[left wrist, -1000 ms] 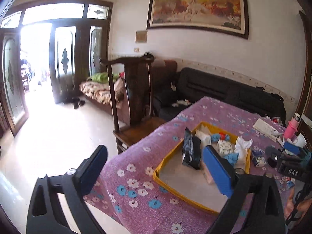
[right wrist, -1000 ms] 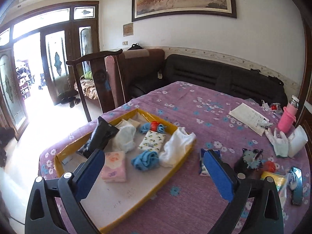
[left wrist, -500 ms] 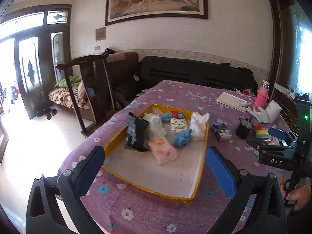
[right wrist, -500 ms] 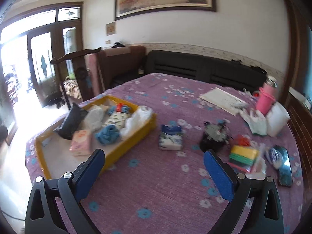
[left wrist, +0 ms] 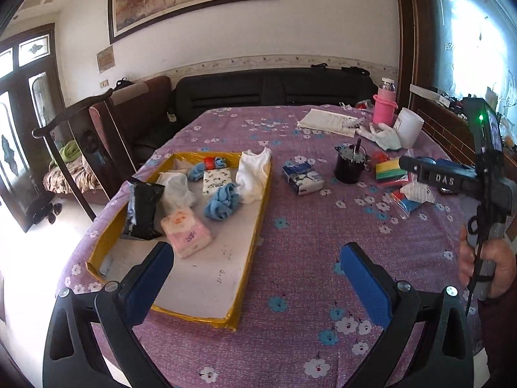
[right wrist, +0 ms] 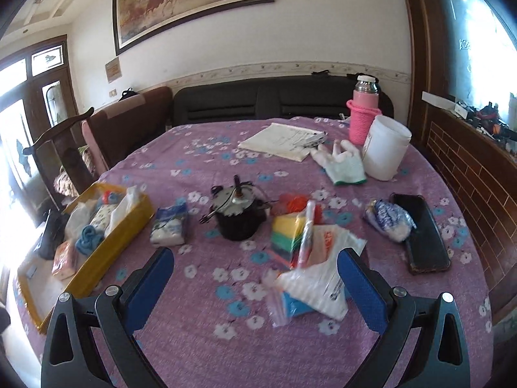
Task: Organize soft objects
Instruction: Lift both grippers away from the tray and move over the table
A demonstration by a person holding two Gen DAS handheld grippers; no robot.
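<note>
Both views have swung rightward over the last second, away from the doorway and onto the purple flowered table (left wrist: 300, 258). On it lies the shallow yellow cardboard tray (left wrist: 255, 226), long axis running away from the left camera, holding a pink tissue pack (left wrist: 185, 232), a black pouch (left wrist: 142, 210) leaning on the left wall, a crumpled blue cloth (left wrist: 223, 205), a white cloth (left wrist: 253, 174) draped over the right wall, and a patterned white tissue pack (left wrist: 216, 181). Just right of the tray, apart from it, sits a blue-and-white tissue pack (right wrist: 169, 224), then a black pot (right wrist: 239, 216) and a striped sponge stack (right wrist: 286, 236) in clear plastic. A blue-and-white bundle (right wrist: 389, 220) touches a dark phone (right wrist: 423, 232).

The left tongs (left wrist: 258, 278) hang wide apart over the tray's near right edge, empty. The right tongs (right wrist: 255, 284) are likewise spread wide, empty, above a crumpled plastic bag (right wrist: 310, 291) that is motion-blurred. The tray's near corner is cut off in the right view.
</note>
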